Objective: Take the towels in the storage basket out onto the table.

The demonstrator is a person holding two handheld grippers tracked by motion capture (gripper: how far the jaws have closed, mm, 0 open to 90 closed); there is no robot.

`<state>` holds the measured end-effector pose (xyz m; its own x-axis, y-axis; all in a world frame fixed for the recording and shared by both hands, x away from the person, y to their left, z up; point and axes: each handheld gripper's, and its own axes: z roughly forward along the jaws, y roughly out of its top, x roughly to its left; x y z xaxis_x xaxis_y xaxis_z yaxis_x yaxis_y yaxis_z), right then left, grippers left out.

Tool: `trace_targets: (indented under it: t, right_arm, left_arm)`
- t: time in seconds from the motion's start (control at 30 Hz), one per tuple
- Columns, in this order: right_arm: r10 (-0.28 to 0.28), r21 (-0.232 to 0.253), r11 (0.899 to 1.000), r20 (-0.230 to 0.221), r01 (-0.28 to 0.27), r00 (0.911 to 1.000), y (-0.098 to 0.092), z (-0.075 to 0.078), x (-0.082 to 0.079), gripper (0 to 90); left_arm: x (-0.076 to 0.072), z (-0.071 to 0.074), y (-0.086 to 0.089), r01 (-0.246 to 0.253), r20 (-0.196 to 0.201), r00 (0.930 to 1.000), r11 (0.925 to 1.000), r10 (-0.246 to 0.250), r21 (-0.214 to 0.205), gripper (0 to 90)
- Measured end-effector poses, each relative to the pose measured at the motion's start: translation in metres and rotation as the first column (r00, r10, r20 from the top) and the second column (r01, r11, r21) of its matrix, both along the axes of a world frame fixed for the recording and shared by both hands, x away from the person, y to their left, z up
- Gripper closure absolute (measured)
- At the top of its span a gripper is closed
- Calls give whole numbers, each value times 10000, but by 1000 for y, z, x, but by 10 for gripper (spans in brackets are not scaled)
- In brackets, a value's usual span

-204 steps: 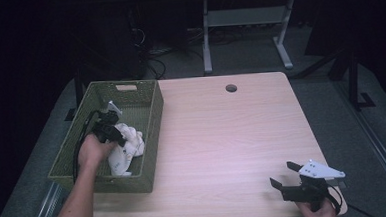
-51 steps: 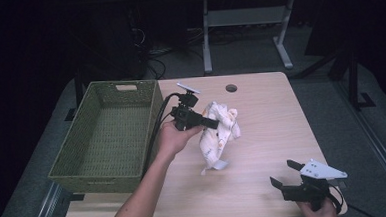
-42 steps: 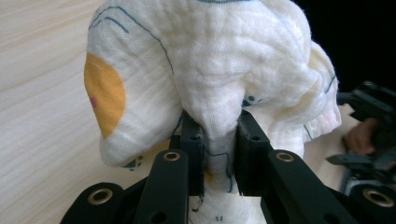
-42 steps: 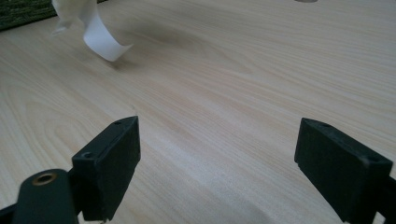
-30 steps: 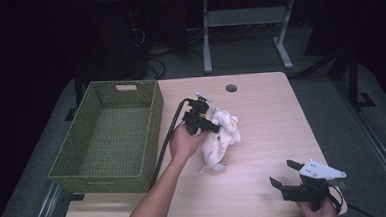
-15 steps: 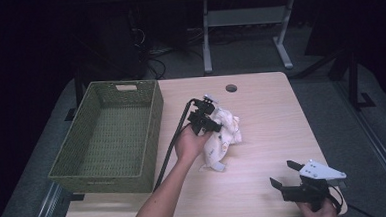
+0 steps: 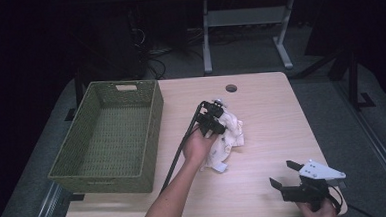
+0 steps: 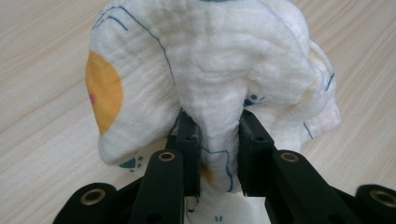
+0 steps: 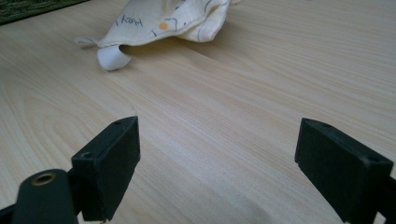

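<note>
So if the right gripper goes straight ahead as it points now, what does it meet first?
Probably the cloth; only bare table lies between it and the open right gripper, though depth is unclear.

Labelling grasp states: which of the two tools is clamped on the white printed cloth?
The left tool: its pads pinch a fold of the white printed cloth. The right tool stands open over bare table.

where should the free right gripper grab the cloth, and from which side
Probably the loose corner with the white tag, at the cloth's edge nearest the right gripper. It curls up off the table, so open jaws coming in low from the front right could close on it. The left gripper already pinches the bunched top.
</note>
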<state>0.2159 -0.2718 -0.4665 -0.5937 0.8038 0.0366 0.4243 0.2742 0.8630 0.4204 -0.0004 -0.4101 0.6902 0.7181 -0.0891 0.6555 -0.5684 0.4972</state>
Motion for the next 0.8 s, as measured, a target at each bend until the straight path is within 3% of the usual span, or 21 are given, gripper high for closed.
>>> trace_targets:
  t: [0.27, 0.5, 0.8]
  right_arm:
    - [-36, -19, 10000, 27, 36, 10000, -1, 0, 0, 137]
    - [-1, -53, 10000, -27, 0, 10000, 1, 0, 1, 137]
    - [26, -74, 10000, 7, -26, 10000, 3, 1, 2, 136]
  left_arm:
    - [0, -9, -4, -21, 11, 10000, 9998, 20, 212, 649]
    - [-5, -10, 0, -226, 276, 9994, 9997, 227, -27, 614]
    - [-13, 2, 8, -209, 644, 9976, 9985, 242, -507, 501]
